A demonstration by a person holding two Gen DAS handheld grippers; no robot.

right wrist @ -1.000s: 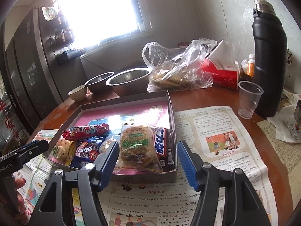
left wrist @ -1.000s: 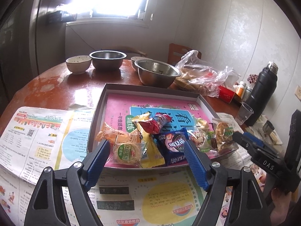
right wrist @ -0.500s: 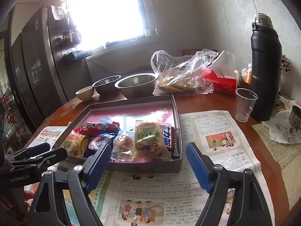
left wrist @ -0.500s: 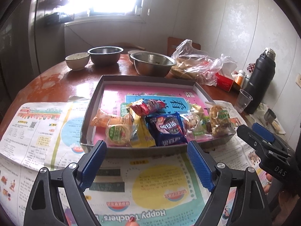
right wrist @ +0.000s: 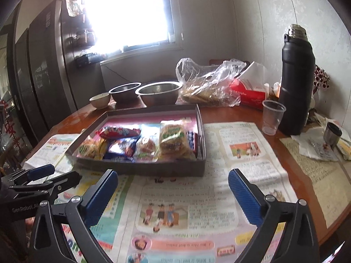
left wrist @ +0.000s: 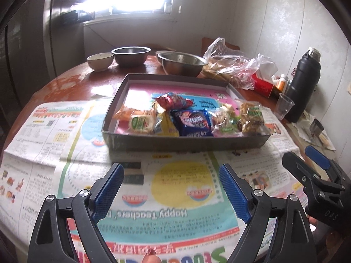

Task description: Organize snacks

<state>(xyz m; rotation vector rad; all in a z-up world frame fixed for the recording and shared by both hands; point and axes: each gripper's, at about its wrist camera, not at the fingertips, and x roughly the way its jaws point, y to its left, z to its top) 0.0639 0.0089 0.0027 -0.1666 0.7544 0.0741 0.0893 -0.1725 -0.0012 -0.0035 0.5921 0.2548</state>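
Far left on the round table [left wrist: 72, 81]: a small ceramic bowl [left wrist: 100, 61], then two steel bowls [left wrist: 131, 55] along the far edge. Nearer, newspaper [left wrist: 50, 135] spread flat across the wood.

Near left, left gripper [left wrist: 171, 189] – fingers spread wide, nothing between the blue pads, hovering above the newspaper, short of the tray [left wrist: 186, 145]. Seen from the right wrist, right gripper [right wrist: 172, 194] likewise spread and empty, also on the near side of the tray, beside the left one.

Centre: shallow grey tray with a pink printed liner, snacks [left wrist: 190, 120] crowded along its near wall, far half of the liner bare. Probably near the finish, or between picks. For the step in hand, best to come in level from above the near wall, take one packet by a crimped end rather than its puffed middle, and lift clear before turning – wrappers overlap and would likely drag a neighbour along.

Packets left to right: an orange wrapper, a green-labelled round cake, a yellow sachet, a red packet [left wrist: 173, 100] lying across the others, a dark blue biscuit pack [left wrist: 194, 122], clear-wrapped pastries, a green-topped crisp cake [left wrist: 251, 115] propped at the right end. Glossy, light, likely slippery film.

Far right: crumpled plastic bag [left wrist: 232, 65], red tissue box [left wrist: 263, 85], clear cup [left wrist: 284, 107], black flask [left wrist: 303, 83].
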